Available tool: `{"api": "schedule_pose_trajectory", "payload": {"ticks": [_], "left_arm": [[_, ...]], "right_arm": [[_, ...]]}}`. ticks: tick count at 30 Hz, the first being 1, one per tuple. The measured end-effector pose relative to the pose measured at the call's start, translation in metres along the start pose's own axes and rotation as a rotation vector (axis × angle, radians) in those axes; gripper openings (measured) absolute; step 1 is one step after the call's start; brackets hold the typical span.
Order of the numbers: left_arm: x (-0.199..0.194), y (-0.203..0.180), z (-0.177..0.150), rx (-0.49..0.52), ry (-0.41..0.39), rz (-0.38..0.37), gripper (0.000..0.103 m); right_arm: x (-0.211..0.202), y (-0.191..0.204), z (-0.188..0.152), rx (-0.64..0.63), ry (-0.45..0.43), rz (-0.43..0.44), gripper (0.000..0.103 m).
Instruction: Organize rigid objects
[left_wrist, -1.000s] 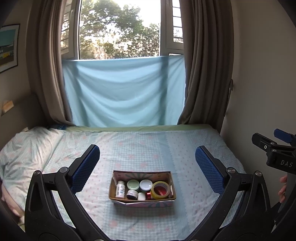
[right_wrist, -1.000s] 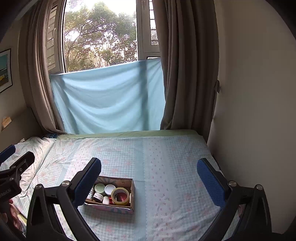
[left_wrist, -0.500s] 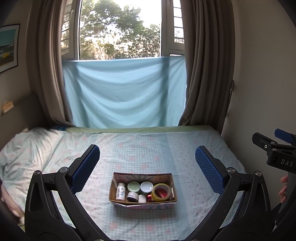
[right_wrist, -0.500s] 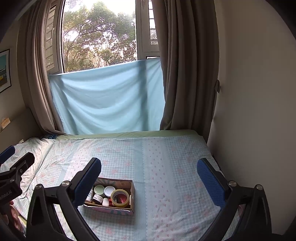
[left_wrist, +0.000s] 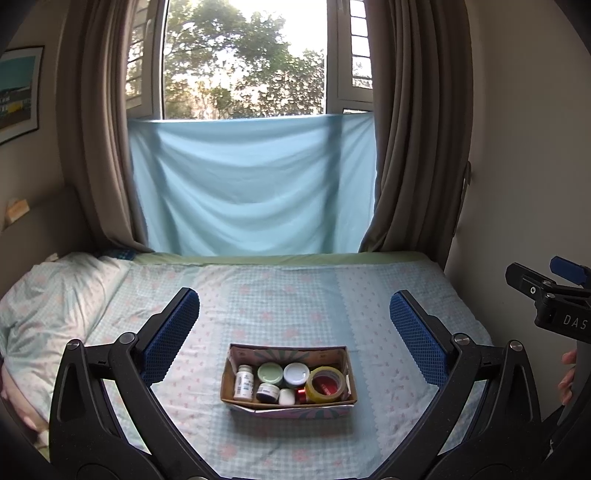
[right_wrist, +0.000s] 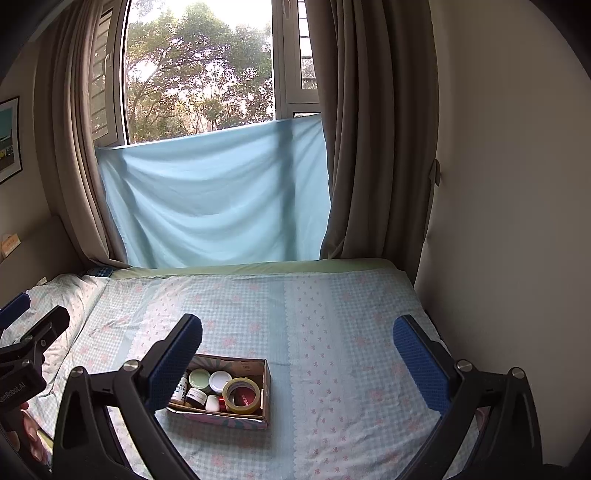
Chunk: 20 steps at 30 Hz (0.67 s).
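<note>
A small cardboard box (left_wrist: 288, 410) sits on the bed and also shows in the right wrist view (right_wrist: 266, 376). Inside it are a white pill bottle (left_wrist: 244, 382), a green-lidded jar (left_wrist: 270, 372), a white-lidded jar (left_wrist: 296, 373), a dark jar (left_wrist: 268, 392), a small white item (left_wrist: 286, 396), a red item (left_wrist: 301, 395) and a yellow tape roll (left_wrist: 327, 384). My left gripper (left_wrist: 293, 325) is open and empty, held back above the box. My right gripper (right_wrist: 297, 350) is open and empty, with the box low on its left.
The bed (left_wrist: 295, 295) has a blue checked sheet with pink flowers. A pillow (left_wrist: 48, 295) lies at the left. A wall (right_wrist: 509, 221) borders the bed's right side. Curtains (left_wrist: 413, 147) and a blue cloth (left_wrist: 251, 184) hang at the window behind.
Both views have drifted slightly; the box sits a little lower in the frames. Both grippers stay open and empty.
</note>
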<state>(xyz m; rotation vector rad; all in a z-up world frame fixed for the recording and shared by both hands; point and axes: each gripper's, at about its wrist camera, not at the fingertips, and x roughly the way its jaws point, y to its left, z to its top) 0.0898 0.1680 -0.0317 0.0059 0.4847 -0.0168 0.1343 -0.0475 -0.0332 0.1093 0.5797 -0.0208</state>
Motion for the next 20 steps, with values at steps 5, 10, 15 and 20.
{"api": "schedule_pose_trajectory", "payload": {"ticks": [5,10,15,20], "left_arm": [[-0.006,0.001,-0.001,0.000,-0.045,0.011,0.103],[-0.007,0.003,-0.002,0.000,-0.070,0.033,0.103],[-0.001,0.006,-0.002,0.000,-0.065,0.030,0.103],[0.008,0.010,-0.001,-0.004,-0.054,0.007,0.103]], "right_arm": [[-0.001,0.004,-0.003,-0.001,-0.008,-0.002,0.103],[0.002,0.008,-0.003,-0.002,-0.006,-0.003,0.103],[0.003,0.011,-0.002,0.007,-0.014,-0.015,0.103],[0.010,0.015,0.001,0.005,-0.009,-0.032,0.103]]}}
